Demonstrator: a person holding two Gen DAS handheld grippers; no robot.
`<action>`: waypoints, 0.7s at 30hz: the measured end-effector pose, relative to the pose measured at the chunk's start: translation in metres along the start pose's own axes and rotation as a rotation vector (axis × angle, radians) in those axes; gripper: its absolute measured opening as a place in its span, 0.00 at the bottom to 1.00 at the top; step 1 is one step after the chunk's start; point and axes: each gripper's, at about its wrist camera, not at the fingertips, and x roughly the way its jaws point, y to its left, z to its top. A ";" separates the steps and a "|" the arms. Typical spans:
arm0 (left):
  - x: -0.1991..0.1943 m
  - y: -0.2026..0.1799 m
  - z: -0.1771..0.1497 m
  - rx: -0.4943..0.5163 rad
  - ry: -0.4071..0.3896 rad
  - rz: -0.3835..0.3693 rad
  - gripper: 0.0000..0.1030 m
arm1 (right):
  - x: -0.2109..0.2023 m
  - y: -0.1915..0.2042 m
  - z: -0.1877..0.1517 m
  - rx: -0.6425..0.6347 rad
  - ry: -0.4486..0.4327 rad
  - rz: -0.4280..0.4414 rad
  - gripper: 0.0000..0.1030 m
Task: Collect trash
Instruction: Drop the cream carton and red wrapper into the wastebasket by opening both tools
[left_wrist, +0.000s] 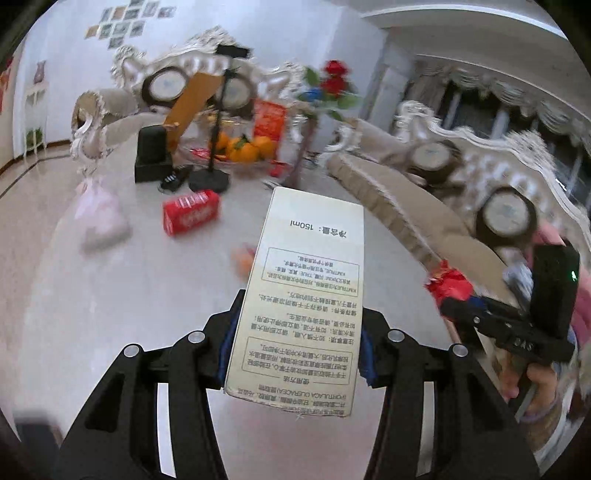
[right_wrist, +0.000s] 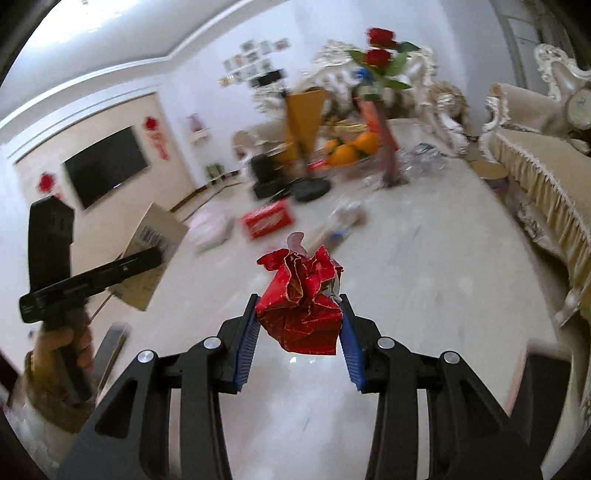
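Box (left_wrist: 303, 295) hides left tongs (left_wrist: 299, 347) pads (background blurred throughout).

Your two handheld grippers, black frames with blue pads.
Your left gripper (left_wrist: 295, 345) and right gripper (right_wrist: 300, 332) share black angular linkage arms, round silver pivot screws and ribbed blue pads; the right one's handle block carries a green light, and a pink sleeve (left_wrist: 583, 295) shows behind it.

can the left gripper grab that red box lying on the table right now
Probably not as things stand. The left gripper is shut on the cream carton, so its jaws are full. The red box lies unobstructed on the table ahead, so dropping the carton first should free it.
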 end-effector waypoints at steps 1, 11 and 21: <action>-0.016 -0.010 -0.026 0.002 0.016 -0.008 0.49 | -0.012 0.006 -0.019 0.004 0.029 0.009 0.38; -0.032 -0.066 -0.222 -0.114 0.464 -0.128 0.49 | -0.035 0.038 -0.176 0.187 0.446 0.069 0.38; 0.072 -0.061 -0.296 -0.064 0.715 -0.024 0.49 | 0.060 0.024 -0.237 0.120 0.649 -0.074 0.38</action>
